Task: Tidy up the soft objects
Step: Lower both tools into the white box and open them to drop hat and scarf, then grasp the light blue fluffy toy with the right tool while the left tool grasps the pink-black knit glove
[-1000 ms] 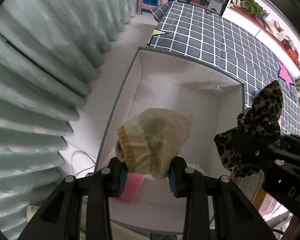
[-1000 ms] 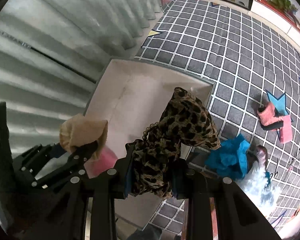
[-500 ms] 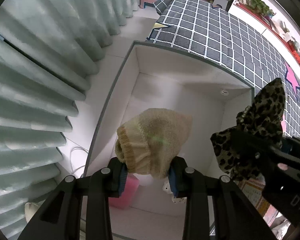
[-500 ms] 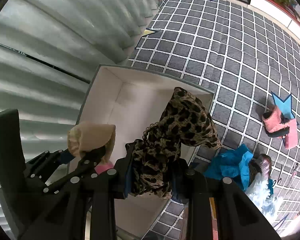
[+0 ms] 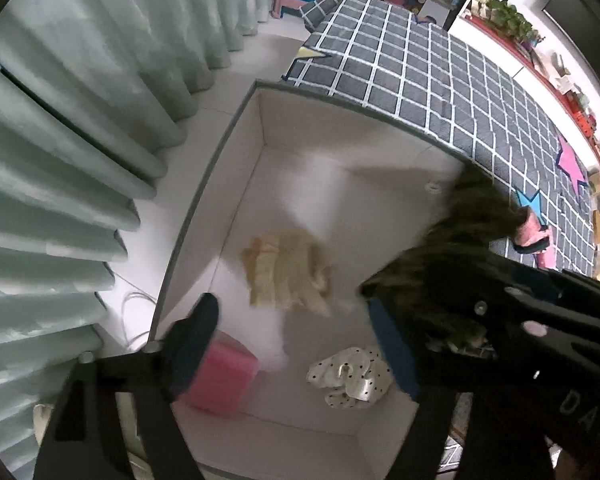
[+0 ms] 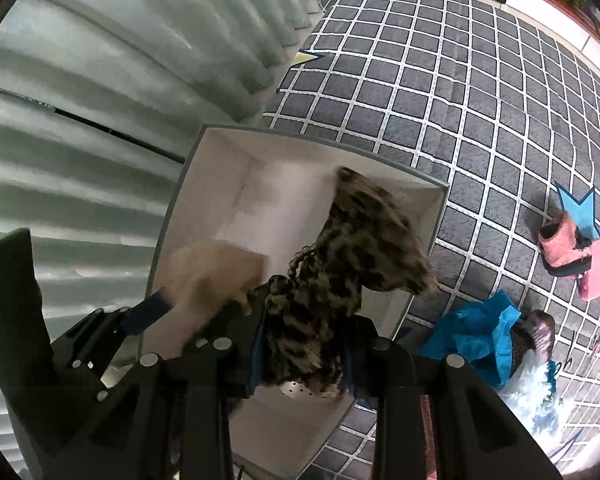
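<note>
Grey checked rug [image 6: 460,92], pale curtains [image 5: 60,120]

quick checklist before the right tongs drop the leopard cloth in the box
1. Left tongs have let go: ok, jaws just opened, nothing between them.
2. Beige knit hat inside the box: ok, though blurred, maybe still falling.
3. Leopard cloth gripped by right tongs: ok, pads still press on it.
4. Right tongs over the box opening: ok.
5. Room left in the box: ok, only a pink block and a dotted cloth besides.
</note>
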The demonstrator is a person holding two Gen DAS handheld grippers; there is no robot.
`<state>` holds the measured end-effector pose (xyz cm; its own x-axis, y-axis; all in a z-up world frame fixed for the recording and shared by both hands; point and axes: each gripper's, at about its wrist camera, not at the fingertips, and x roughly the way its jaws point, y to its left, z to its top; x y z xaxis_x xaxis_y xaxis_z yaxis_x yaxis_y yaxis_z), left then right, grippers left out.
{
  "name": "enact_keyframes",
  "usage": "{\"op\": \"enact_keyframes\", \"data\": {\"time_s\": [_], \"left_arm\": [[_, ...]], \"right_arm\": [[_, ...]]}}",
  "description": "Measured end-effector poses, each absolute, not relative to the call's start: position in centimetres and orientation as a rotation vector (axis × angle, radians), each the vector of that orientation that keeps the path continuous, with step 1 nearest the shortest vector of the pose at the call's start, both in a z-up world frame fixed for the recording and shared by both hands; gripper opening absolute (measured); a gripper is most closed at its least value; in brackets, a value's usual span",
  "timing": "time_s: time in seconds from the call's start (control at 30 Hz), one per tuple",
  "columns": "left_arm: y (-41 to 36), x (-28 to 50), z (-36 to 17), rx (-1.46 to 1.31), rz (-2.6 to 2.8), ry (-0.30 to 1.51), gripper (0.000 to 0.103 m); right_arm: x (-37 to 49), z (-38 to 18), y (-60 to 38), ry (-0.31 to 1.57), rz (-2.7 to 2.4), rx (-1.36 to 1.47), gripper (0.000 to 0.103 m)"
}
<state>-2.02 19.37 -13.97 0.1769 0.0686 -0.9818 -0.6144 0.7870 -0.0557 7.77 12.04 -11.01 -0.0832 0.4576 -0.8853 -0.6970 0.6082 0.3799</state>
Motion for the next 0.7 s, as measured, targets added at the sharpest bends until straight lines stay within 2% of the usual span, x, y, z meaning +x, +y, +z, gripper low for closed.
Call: {"op": "enact_keyframes", "data": {"time_s": [0.07,0.13,0.2,0.27,0.5,0.7], "left_arm": [[19.3,-2.1,-13.7,-0.513,0.514,1.307,0.084],[19.5,-2.2,-13.7,-0.547,0.51,1.306,0.09],[19.5,-2.2,-13.6,-0.57,0.503,1.301,0.102],[19.4,-2.3,-13.4,-0.585,0.488,1.289,0.103],[17.5,-1.4,-12.3,-0.629,0.347,1.294,0.103],[15.2,0.5,-10.1,-0.603,0.264,1.271,0.103]], "right_arm": [[7.7,-10.8,12.0,1.336,0.974,-0.222,0.05],[7.7,-10.4,11.8,1.331,0.979,-0.208,0.05],[7.8,-10.1,11.6,1.328,0.975,-0.201,0.055],[8.0,-9.8,11.3,1.325,0.972,-0.194,0.081],[9.4,-7.4,7.9,1.304,0.938,-0.167,0.082],[13.3,-6.6,1.1,1.321,0.833,-0.079,0.082]]}}
